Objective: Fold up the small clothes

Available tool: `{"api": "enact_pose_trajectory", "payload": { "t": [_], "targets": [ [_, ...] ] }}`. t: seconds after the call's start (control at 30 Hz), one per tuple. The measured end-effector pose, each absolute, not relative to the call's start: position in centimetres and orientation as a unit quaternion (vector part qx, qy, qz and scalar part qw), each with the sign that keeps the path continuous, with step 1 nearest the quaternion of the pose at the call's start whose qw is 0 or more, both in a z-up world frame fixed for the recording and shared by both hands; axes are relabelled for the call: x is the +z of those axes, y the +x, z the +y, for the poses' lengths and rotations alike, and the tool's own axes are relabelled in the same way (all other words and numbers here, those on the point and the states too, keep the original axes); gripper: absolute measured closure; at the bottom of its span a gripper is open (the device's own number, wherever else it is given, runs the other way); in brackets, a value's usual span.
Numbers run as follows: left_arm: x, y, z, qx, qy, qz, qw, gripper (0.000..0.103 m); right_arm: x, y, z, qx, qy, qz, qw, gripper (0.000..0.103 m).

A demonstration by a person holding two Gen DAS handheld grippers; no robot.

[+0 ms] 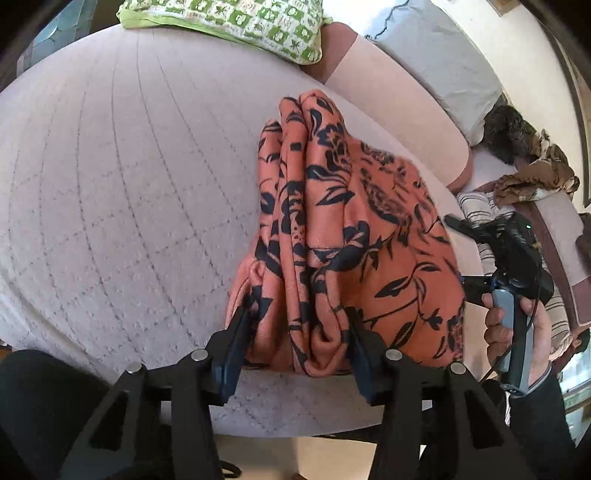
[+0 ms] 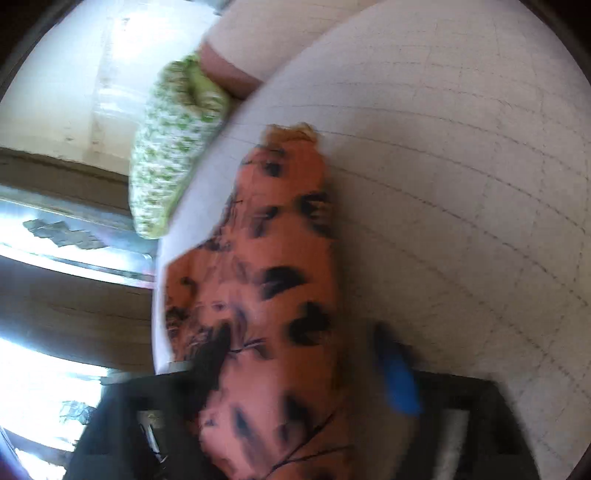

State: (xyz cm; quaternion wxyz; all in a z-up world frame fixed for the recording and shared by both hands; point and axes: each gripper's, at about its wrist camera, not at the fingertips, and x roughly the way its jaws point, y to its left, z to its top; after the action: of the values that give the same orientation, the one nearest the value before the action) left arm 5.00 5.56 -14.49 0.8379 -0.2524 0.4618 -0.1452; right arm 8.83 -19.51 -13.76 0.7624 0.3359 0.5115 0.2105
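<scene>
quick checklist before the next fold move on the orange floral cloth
1. Left gripper has cloth between its fingers: ok, a bunched edge of the orange floral cloth sits between them.
2. Left grip firmly closed: cannot tell, the fingers stand apart around thick folds.
3. Right gripper around the cloth: ok, cloth runs between its fingers; whether it pinches, cannot tell, the right wrist view is blurred.
4. Cloth supported: ok, it lies on the quilted bed cover.
5. Folds neat: not ok, several loose pleats are bunched together.
6. Green patterned pillow out of the way: ok, apart from the cloth.
</scene>
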Motion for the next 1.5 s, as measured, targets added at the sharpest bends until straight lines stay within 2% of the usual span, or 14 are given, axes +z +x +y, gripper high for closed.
{"api": "enact_pose_trajectory", "payload": {
  "t": [0.1, 0.3, 0.5, 0.63, 0.73, 0.8, 0.83, 0.87, 0.93, 1.0, 1.17, 1.37, 1.47, 1.5],
  "targets": [
    [-14.6, 5.4, 5.5, -0.144, -0.251, 0.463, 0.838, 0.052, -11.9, 8.6, -19.3, 0.214, 0.309, 0.489, 0.787, 0.017],
    [-15.1, 5.9, 7.4, -0.149, -0.297, 0.478, 0.813, 0.055, -11.7, 8.4, -18.8, 0.197, 0.278, 0.5, 0.796, 0.017],
    [-7.8, 4.8, 7.0, -0.124, -0.185, 0.399, 0.889, 0.054, -6.4, 4.4, -19.5, 0.284, 0.259, 0.439, 0.812, 0.017],
    [-5.9, 10.1, 3.9, -0.16, -0.137, 0.388, 0.897, 0.054, -7.7, 3.6, -16.3, 0.348, 0.266, 0.465, 0.77, 0.017],
    [-7.5, 16.7, 2.5, -0.175, -0.136, 0.432, 0.874, 0.055, -10.2, 2.4, -13.8, 0.354, 0.248, 0.49, 0.757, 0.017],
    [-8.9, 20.3, 2.6, -0.176, -0.134, 0.46, 0.86, 0.066, -11.3, 1.4, -12.7, 0.363, 0.231, 0.493, 0.757, 0.017],
    [-10.0, 21.8, 2.8, -0.159, -0.129, 0.478, 0.854, 0.076, -11.7, 0.9, -12.3, 0.367, 0.222, 0.49, 0.759, 0.017],
    [-11.4, 23.3, 3.4, -0.151, -0.138, 0.497, 0.843, 0.076, -12.2, 0.8, -12.3, 0.369, 0.222, 0.49, 0.758, 0.017],
    [-14.5, 25.1, 5.7, -0.173, -0.229, 0.513, 0.809, 0.076, -13.8, 0.7, -12.6, 0.376, 0.244, 0.503, 0.739, 0.018],
    [-14.9, 24.9, 6.8, -0.192, -0.258, 0.501, 0.804, 0.076, -14.9, 0.4, -12.8, 0.378, 0.259, 0.501, 0.734, 0.018],
    [-11.7, 22.8, 4.7, -0.173, -0.16, 0.482, 0.844, 0.076, -14.8, 0.2, -12.9, 0.381, 0.258, 0.493, 0.738, 0.018],
    [-5.5, 14.8, 0.2, -0.229, -0.1, 0.41, 0.877, 0.074, -14.6, 0.3, -13.0, 0.374, 0.269, 0.494, 0.737, 0.017],
    [-6.6, 11.9, -2.4, -0.25, -0.088, 0.417, 0.869, 0.067, -14.4, 0.3, -13.1, 0.374, 0.278, 0.497, 0.732, 0.017],
    [-8.8, 11.8, -3.1, -0.236, -0.074, 0.447, 0.86, 0.067, -14.1, 0.3, -13.4, 0.375, 0.285, 0.497, 0.729, 0.017]
  ]
}}
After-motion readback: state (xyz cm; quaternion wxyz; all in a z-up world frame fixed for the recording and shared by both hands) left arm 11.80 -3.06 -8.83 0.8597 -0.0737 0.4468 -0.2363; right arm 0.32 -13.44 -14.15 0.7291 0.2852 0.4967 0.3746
